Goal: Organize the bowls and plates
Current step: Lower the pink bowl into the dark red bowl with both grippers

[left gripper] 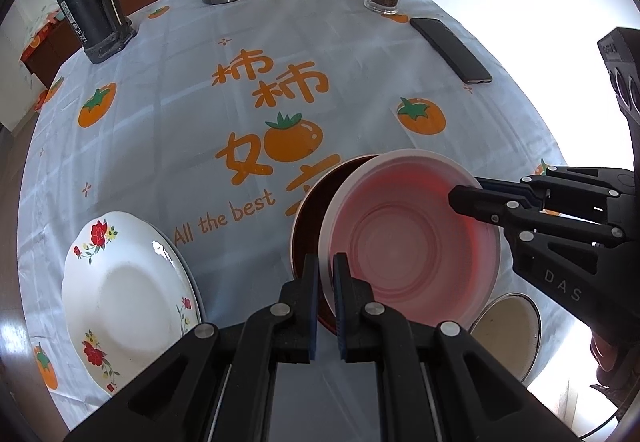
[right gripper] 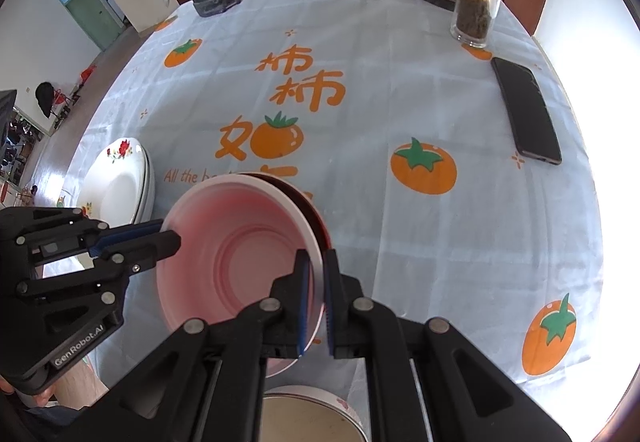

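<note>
1. The round table under a pale persimmon-print cloth [left gripper: 168,145] carried everything.
2. White floral ceramic plates [left gripper: 124,294] sat stacked at its near left edge.
3. A translucent pink plastic bowl [left gripper: 404,234] tilted over a dark red bowl [left gripper: 316,201] near the front edge.
4. The left gripper [left gripper: 326,262] had narrow jaws pinching the pink bowl's rim.
5. The right gripper [right gripper: 316,258] clamped the opposite rim likewise.

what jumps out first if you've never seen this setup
A translucent pink plastic bowl, held at the near table edge, is pinched on opposite rims by the left gripper and right gripper, over a dark red bowl. Left of it lies a white floral plate on the orange persimmon-print tablecloth.
</note>
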A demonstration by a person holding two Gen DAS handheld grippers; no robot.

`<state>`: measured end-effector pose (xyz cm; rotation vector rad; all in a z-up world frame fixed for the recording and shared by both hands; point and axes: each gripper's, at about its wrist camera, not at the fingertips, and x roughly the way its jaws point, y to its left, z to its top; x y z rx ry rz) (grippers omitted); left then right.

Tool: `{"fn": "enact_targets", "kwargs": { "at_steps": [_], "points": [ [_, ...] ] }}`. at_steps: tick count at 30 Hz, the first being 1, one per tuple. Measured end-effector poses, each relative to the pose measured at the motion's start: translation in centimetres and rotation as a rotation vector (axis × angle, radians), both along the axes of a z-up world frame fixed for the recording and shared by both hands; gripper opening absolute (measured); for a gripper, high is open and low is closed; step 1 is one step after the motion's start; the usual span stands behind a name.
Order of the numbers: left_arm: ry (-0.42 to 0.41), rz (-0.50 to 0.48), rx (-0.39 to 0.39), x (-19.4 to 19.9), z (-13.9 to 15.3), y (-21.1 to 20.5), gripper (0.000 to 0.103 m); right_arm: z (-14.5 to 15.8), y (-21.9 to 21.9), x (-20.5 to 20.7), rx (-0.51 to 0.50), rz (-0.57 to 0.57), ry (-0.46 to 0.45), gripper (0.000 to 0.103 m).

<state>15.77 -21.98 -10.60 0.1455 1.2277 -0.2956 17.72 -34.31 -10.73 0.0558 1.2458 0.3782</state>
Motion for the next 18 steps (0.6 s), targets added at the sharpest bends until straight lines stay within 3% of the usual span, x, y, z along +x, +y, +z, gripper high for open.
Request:
{"fn": "enact_targets", "kwargs": {
  "at_steps": [18],
  "points": [
    [0.011, 0.029, 0.008, 0.1, -0.6, 0.6, 0.008, -1.2, 0.8, 0.4, 0.003, 0.015, 0.01, 0.007]
  ]
}}
